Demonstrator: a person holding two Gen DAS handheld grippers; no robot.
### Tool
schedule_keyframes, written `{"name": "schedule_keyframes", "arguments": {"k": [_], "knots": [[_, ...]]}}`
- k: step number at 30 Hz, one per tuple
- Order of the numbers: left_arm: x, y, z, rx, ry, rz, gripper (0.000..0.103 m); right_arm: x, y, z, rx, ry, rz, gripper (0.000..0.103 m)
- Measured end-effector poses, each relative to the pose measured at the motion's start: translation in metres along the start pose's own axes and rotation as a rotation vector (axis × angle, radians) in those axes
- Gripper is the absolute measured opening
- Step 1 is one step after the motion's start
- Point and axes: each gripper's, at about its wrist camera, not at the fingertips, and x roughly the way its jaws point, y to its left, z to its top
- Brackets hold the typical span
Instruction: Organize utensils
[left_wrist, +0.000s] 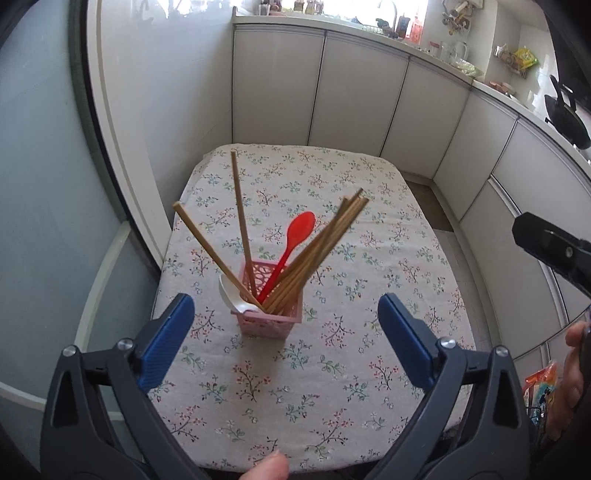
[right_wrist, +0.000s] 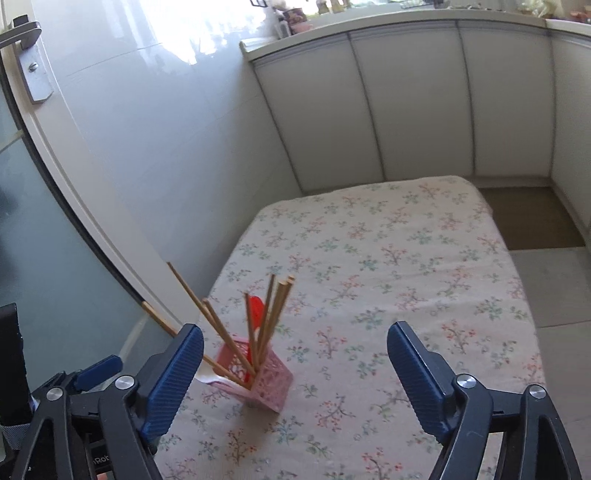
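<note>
Left wrist — floral tablecloth (left_wrist: 332, 387), white cabinets (left_wrist: 354, 88)

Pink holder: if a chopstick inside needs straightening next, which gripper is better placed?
Probably left. The pink holder sits centred between the left gripper fingers, while it lies off toward the left finger of the right gripper. Both are open.

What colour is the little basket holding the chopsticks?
Pink. The basket has lacy cut-out walls, clearest in the left wrist view.
</note>
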Motion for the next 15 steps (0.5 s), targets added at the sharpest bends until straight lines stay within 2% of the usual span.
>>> {"name": "schedule_keyframes", "arguments": {"k": [2, 5, 10, 15], "knots": [[-0.004, -0.011, -0.006, 0.018, 0.005, 0.003, 0.101, -0.01, -0.004, -0.007, -0.008, 0.002, -0.067, 0.103], [-0.014, -0.021, -0.011, 0.039, -0.018, 0.044, 0.102, -0.022, -0.007, -0.017, -0.037, -0.002, -0.158, 0.103], [-0.028, -0.025, -0.011, 0.047, -0.063, 0.088, 0.102, -0.025, -0.019, -0.028, -0.042, -0.006, -0.217, 0.103], [-0.027, -0.028, -0.011, 0.054, -0.08, 0.103, 0.102, -0.015, -0.03, -0.03, -0.025, 0.022, -0.231, 0.103]]}}
